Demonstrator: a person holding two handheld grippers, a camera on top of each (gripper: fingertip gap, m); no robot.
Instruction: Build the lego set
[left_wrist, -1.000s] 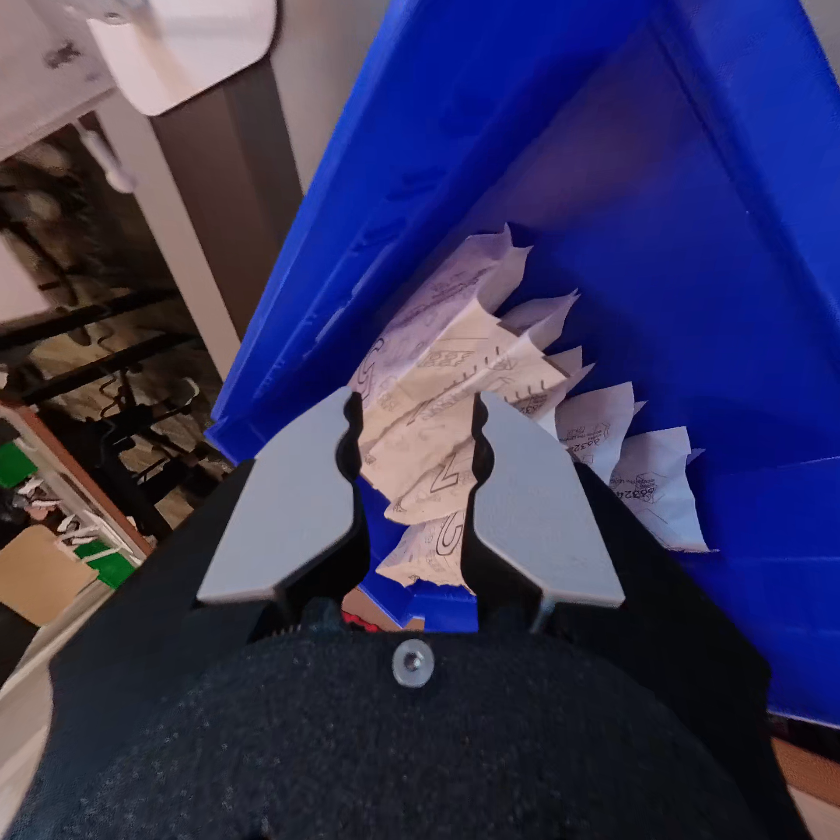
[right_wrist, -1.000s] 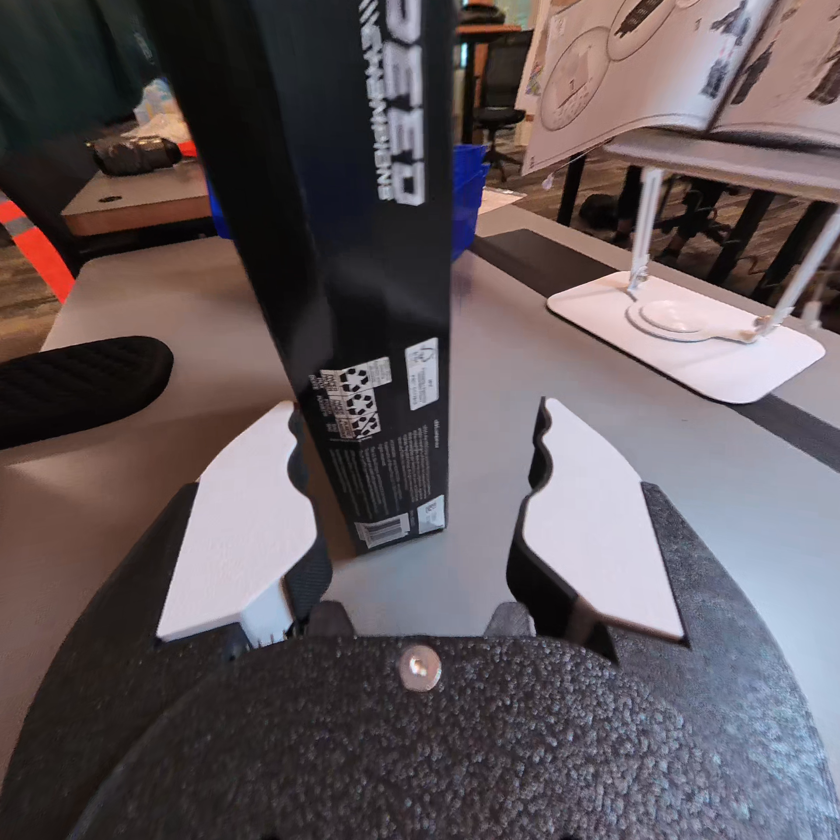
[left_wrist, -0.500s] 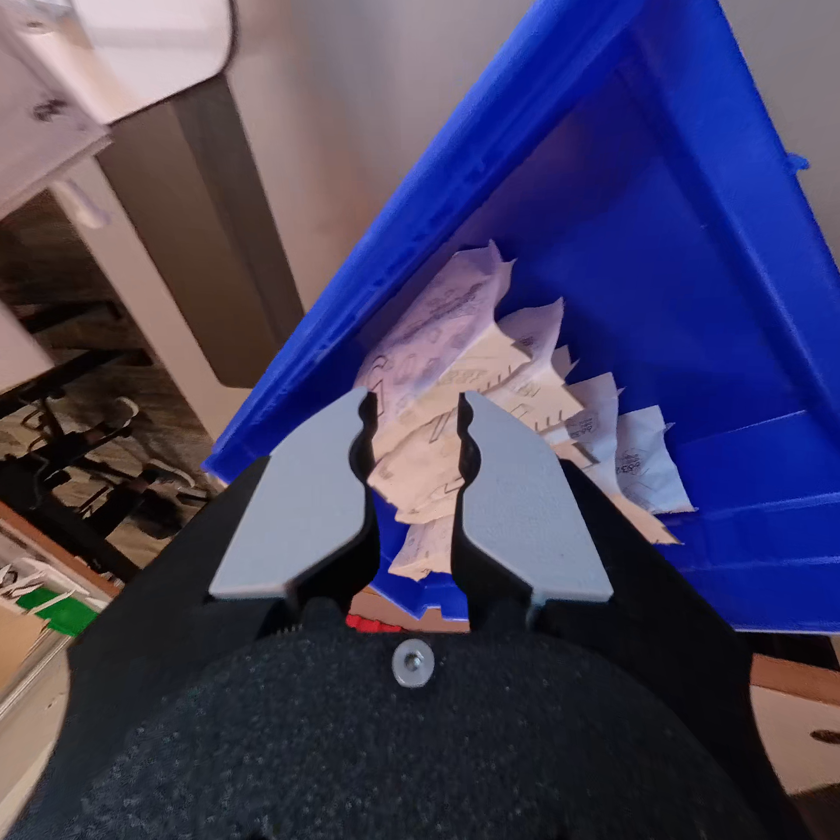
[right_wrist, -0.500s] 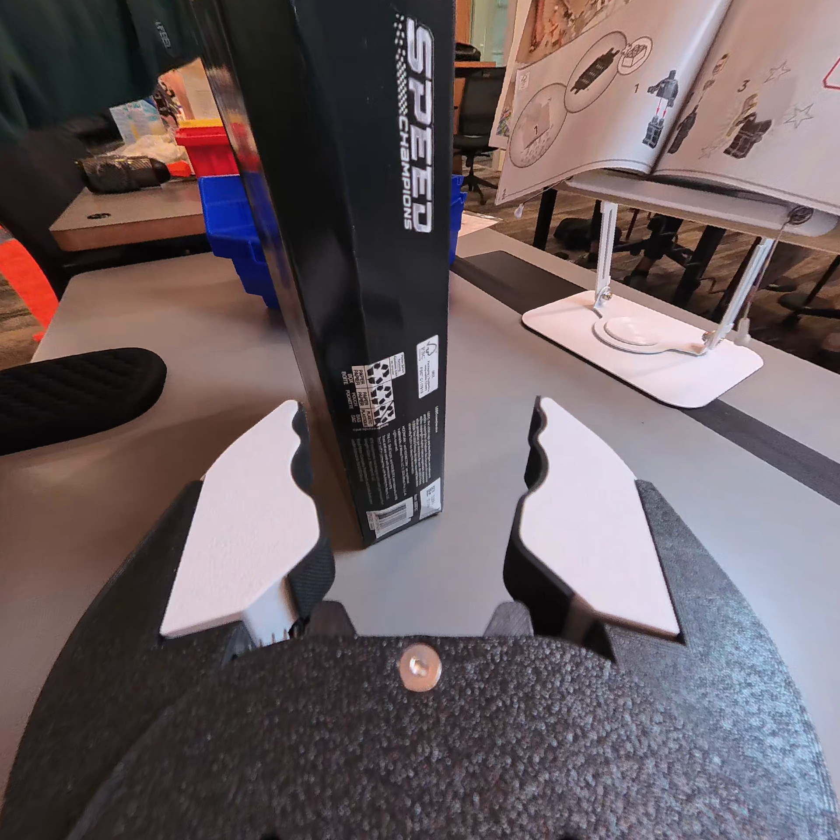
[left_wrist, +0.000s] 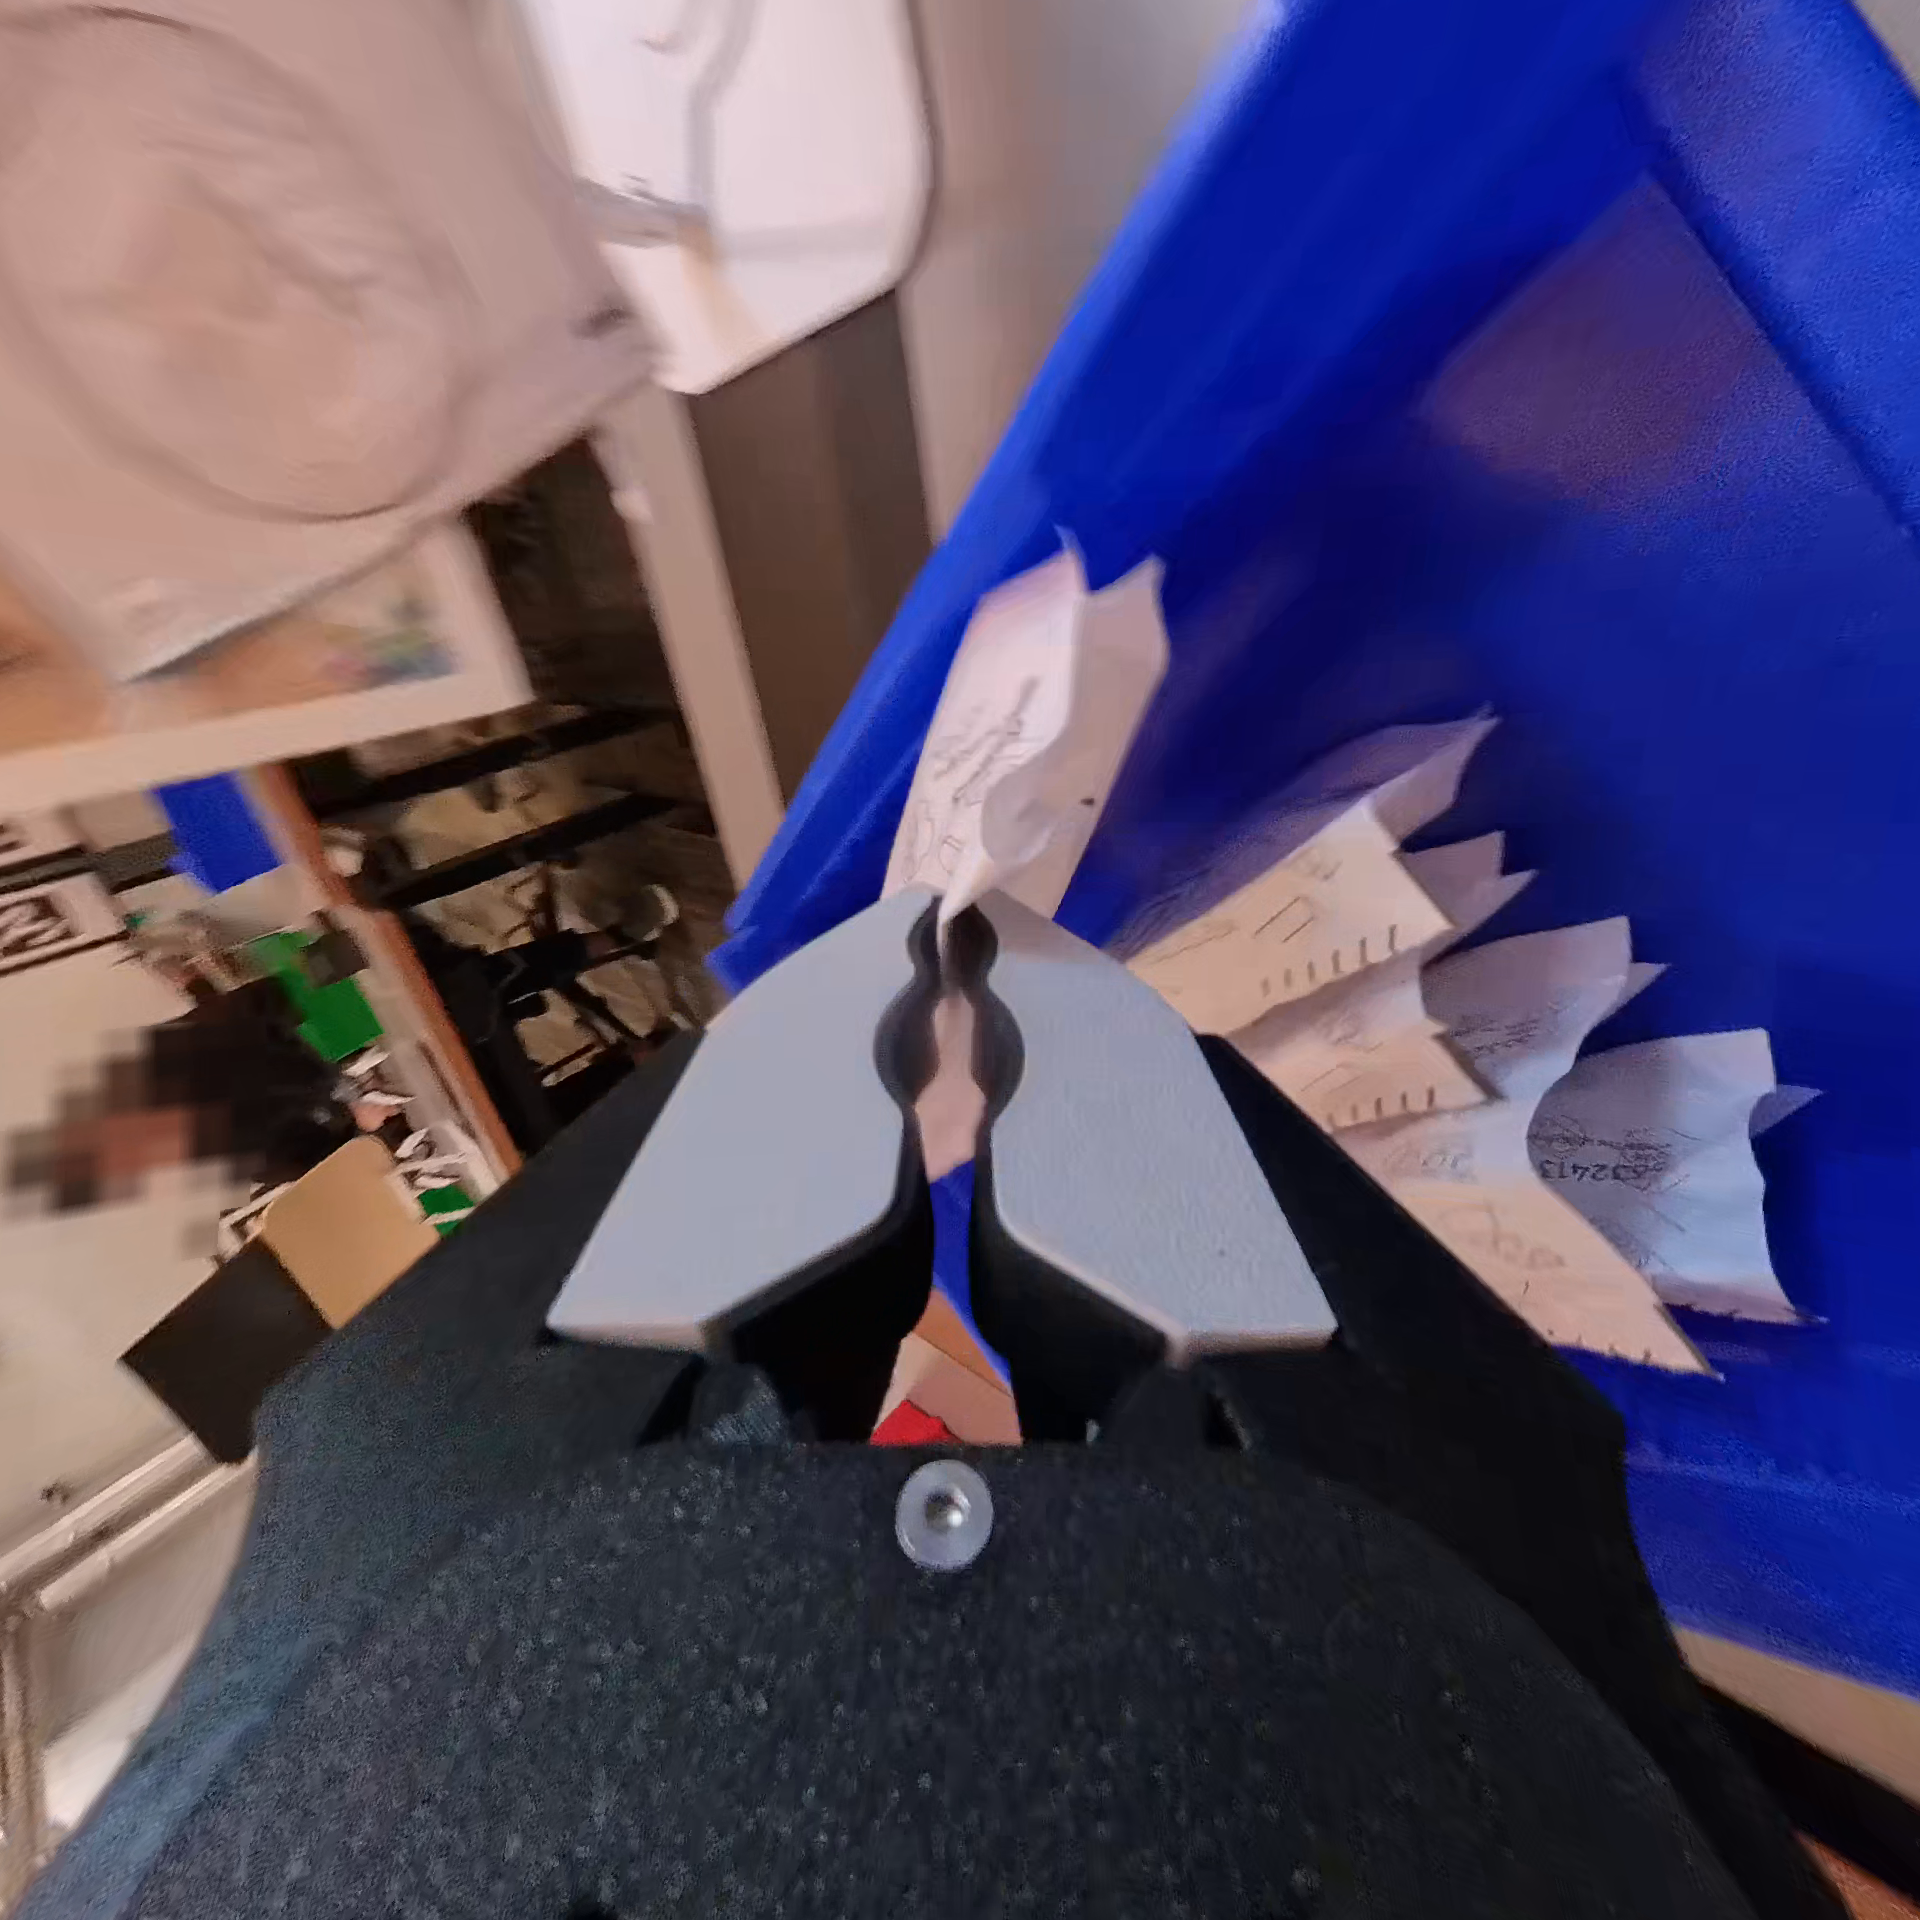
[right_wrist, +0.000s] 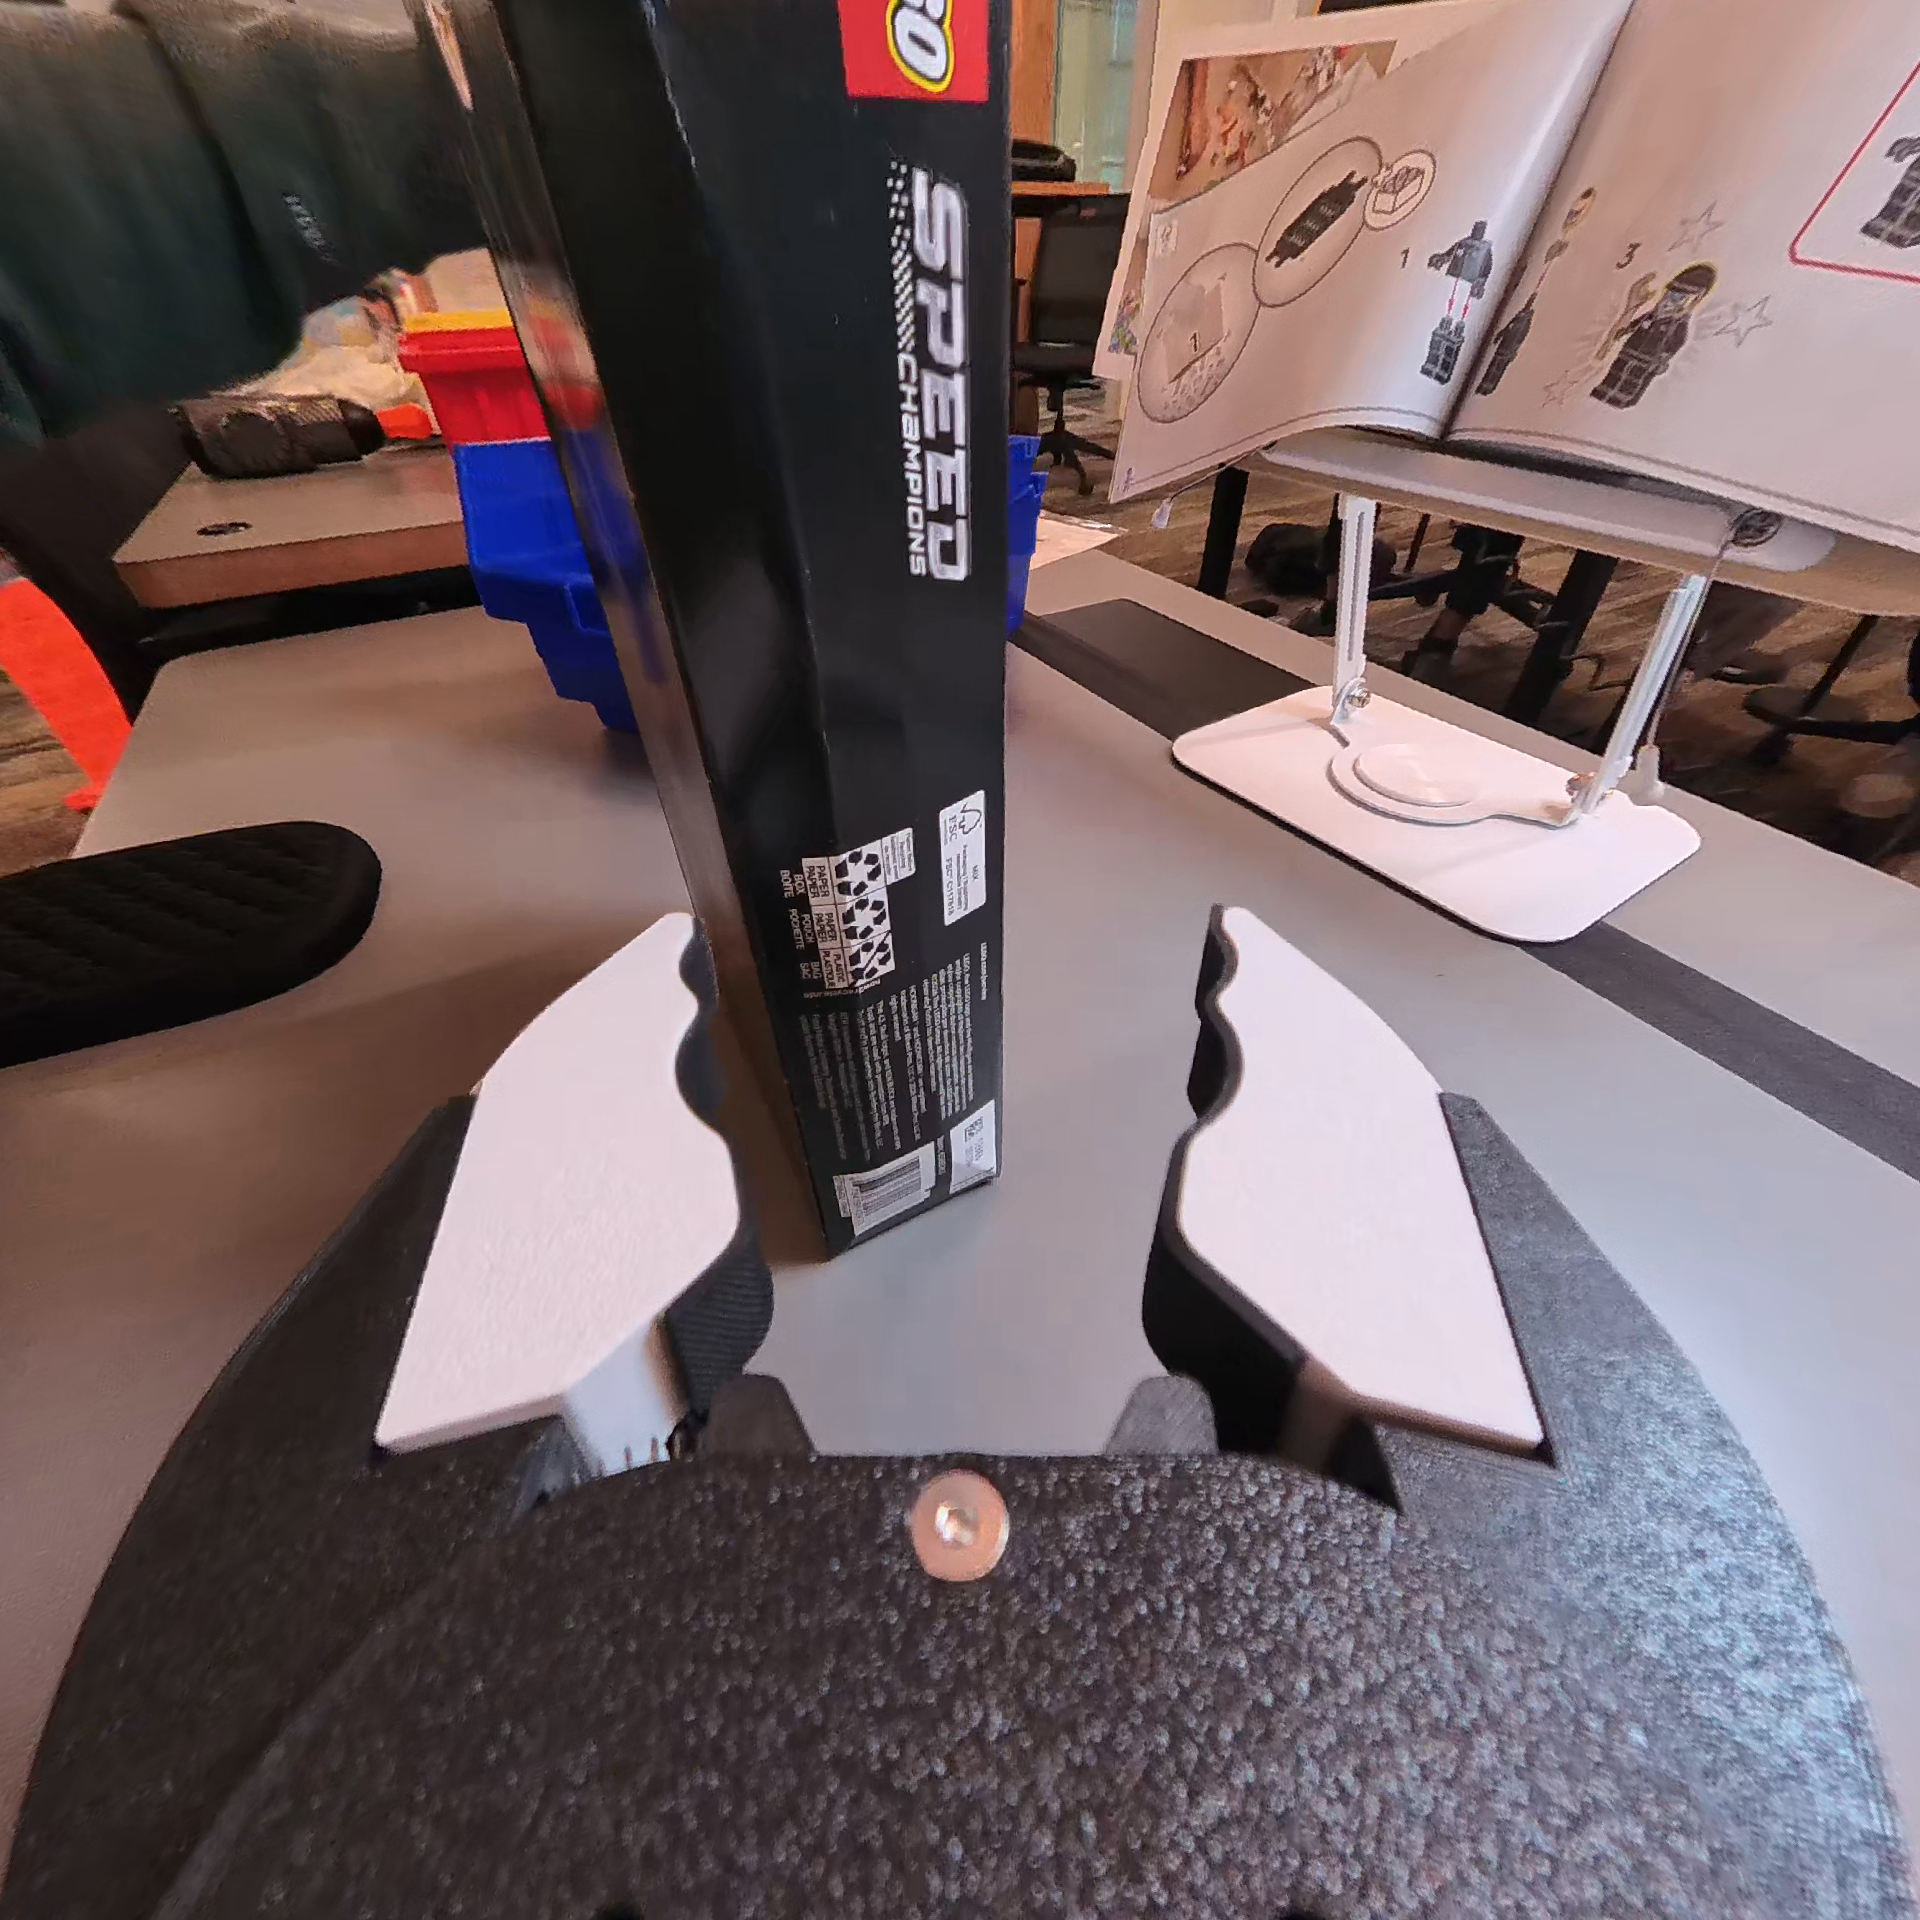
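paper bag (left_wrist: 1023, 748) pinched in left claw (left_wrist: 951, 925) over blue bin (left_wrist: 1558, 468); right claw (right_wrist: 951, 997) gaping by box (right_wrist: 831, 623)

The box (right_wrist: 831, 623) stands upright on the worktop (right_wrist: 1039, 1299), between the right tongs' (right_wrist: 951, 997) fingers and nearer the left one. Stacked bins (right_wrist: 520, 540) sit behind it; the book stand (right_wrist: 1444, 831) with its open booklet (right_wrist: 1455, 260) stands to the right. Paper bags (left_wrist: 1455, 1091) lie in a bin (left_wrist: 1558, 520) before the left tongs (left_wrist: 951, 935), which pinch one bag (left_wrist: 1029, 748).

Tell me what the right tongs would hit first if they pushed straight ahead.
Probably the black set box: it stands upright on the grey table between the open right tongs, near their left finger.
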